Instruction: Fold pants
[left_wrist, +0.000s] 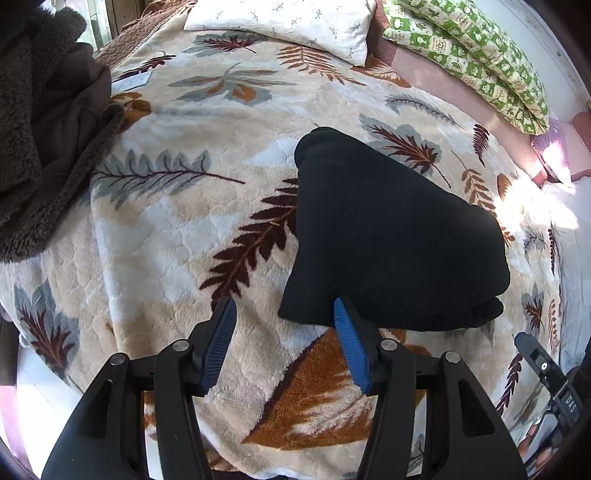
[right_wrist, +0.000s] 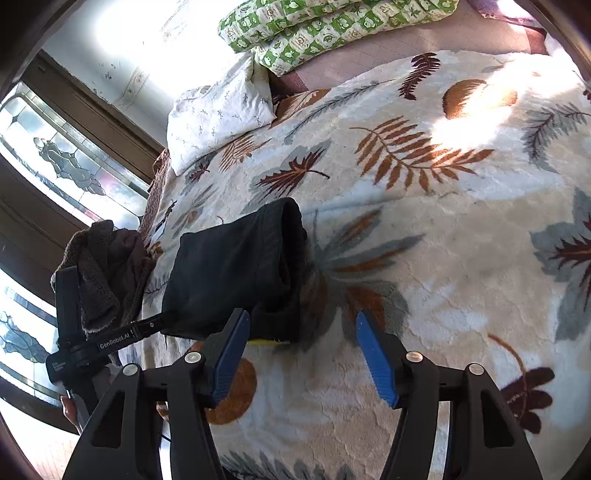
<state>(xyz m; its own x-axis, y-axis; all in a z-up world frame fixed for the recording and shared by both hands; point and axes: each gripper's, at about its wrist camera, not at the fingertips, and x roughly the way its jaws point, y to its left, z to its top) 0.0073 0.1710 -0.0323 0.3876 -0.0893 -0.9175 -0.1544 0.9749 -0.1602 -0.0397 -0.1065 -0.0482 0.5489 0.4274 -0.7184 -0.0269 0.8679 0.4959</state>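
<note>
While the black pants (left_wrist: 391, 236) lie folded into a compact bundle on the leaf-print blanket (left_wrist: 177, 236), both claws stand spread with nothing between their blue pads. Seen from the left wrist, the left gripper (left_wrist: 286, 343) hovers at the near edge of the pants, its right pad (left_wrist: 351, 343) overlapping that edge, though contact cannot be told, and its left pad over bare blanket. Left of the pants runs a wide stretch of open blanket up to a brown fleece heap (left_wrist: 48, 129); beyond the pants lie a white pillow (left_wrist: 280, 26) and a green checked pillow (left_wrist: 476, 55), well apart from them. Right of the pants the blanket reaches a sunlit edge, and the tip of the right gripper (left_wrist: 543, 365) shows there. From the right wrist, the right gripper (right_wrist: 303, 354) sits just beside the pants (right_wrist: 232, 269), its left pad (right_wrist: 231, 358) at their near corner, its right pad over blanket. Only this view shows the stacked fold layers at the pants' right edge, a yellow strip (right_wrist: 267, 342) under their near edge, the window (right_wrist: 55, 162) beyond the fleece, and broad open blanket right of the pants.
</note>
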